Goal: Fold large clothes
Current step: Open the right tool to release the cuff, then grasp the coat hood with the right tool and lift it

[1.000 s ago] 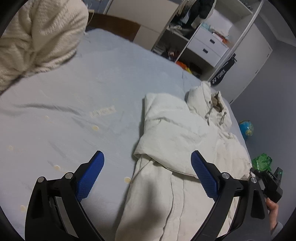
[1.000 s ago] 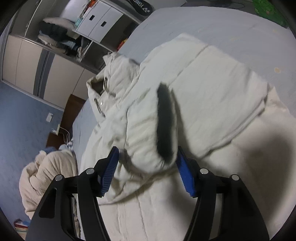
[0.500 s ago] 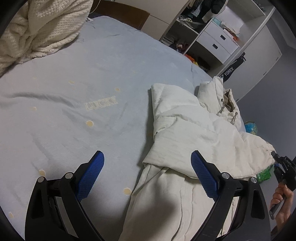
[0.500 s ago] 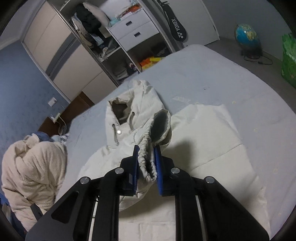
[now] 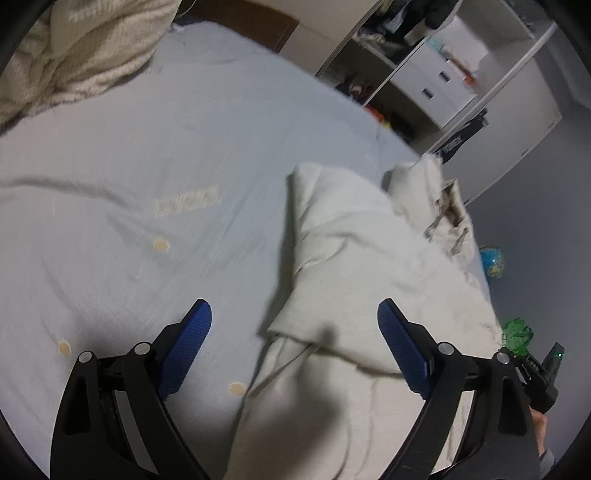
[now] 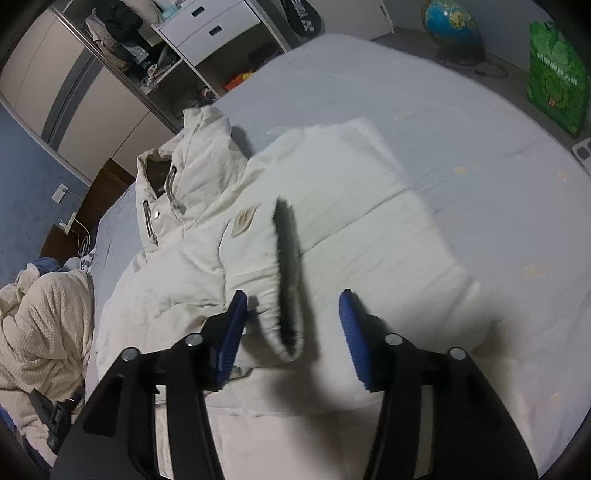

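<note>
A cream hooded jacket (image 5: 354, 266) lies on the light blue bed (image 5: 147, 155), hood toward the wardrobe, one sleeve folded across its body. My left gripper (image 5: 295, 332) is open and empty above the jacket's left edge. In the right wrist view the jacket (image 6: 332, 229) fills the middle. The other sleeve lies across the chest, and its dark-lined cuff (image 6: 288, 280) rests just ahead of my right gripper (image 6: 293, 321), which is open and holds nothing. The right gripper also shows at the lower right of the left wrist view (image 5: 543, 373).
A cream knitted blanket (image 5: 74, 51) is heaped at the bed's head, also in the right wrist view (image 6: 40, 325). An open wardrobe with white drawers (image 6: 207, 26) stands beyond the bed. A globe (image 6: 448, 22) and a green bag (image 6: 554, 81) sit on the floor.
My right gripper was shut on the sleeve cuff half a second ago; it has opened and the cuff now lies on the jacket. The left gripper stayed open and shifted slightly.
</note>
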Demonstrator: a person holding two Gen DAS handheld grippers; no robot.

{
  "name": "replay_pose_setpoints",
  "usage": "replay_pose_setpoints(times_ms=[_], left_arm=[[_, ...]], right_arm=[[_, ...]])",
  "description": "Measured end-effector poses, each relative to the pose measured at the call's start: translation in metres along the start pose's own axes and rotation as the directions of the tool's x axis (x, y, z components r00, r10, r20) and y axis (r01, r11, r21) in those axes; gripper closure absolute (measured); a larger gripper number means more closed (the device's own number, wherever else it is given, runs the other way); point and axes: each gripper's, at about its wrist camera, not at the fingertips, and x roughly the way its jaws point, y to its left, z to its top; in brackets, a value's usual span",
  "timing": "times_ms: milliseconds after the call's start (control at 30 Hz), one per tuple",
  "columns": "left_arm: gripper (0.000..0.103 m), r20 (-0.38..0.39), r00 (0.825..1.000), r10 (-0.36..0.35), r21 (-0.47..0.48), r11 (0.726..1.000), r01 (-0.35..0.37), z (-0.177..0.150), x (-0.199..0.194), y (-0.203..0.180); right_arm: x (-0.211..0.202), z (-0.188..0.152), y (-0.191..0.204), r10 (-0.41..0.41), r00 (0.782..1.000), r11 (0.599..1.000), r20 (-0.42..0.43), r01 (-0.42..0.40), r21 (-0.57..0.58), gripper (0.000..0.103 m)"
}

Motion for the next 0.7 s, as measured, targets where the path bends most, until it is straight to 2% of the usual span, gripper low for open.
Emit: replay_pose_setpoints(times_ms=[133, 233, 333, 500, 633, 700], left_arm=[[0.009, 0.054, 0.998, -0.034, 0.054, 0.998, 0.031, 0.005, -0.009, -0.024], [0.008, 0.049, 0.994, -0.095, 0.060, 0.994, 0.092, 0.013, -0.002, -0.045], [0.008, 0.021, 0.994, -0.111, 0.107, 0.988, 0.108, 0.027, 0.016, -0.078], [0.008, -0.010, 0.989, -0.145, 0.184, 0.972, 0.144, 0.039, 0.058, -0.124], [0.008, -0.003, 0.989, -0.145, 0.176, 0.974, 0.143, 0.032, 0.087, -0.131], [0.008, 0.031, 0.993, -0.117, 0.214, 0.971, 0.108, 0.028, 0.093, -0.131]], right_arm=[[-0.017, 0.020, -0.002, -0.008, 0.999, 0.999, 0.043, 0.010, -0.041, 0.050], [-0.021, 0.041, 0.006, 0.017, 0.998, 0.997, 0.057, -0.013, -0.079, 0.043], [-0.014, 0.063, 0.017, 0.069, 0.997, 0.992, 0.026, -0.066, -0.108, 0.038], [0.018, 0.109, 0.039, 0.190, 0.981, 0.976, -0.038, -0.193, -0.101, 0.022], [0.055, 0.144, 0.056, 0.238, 0.968, 0.964, -0.084, -0.246, -0.098, 0.021], [0.075, 0.159, 0.065, 0.237, 0.966, 0.962, -0.107, -0.248, -0.111, 0.021]])
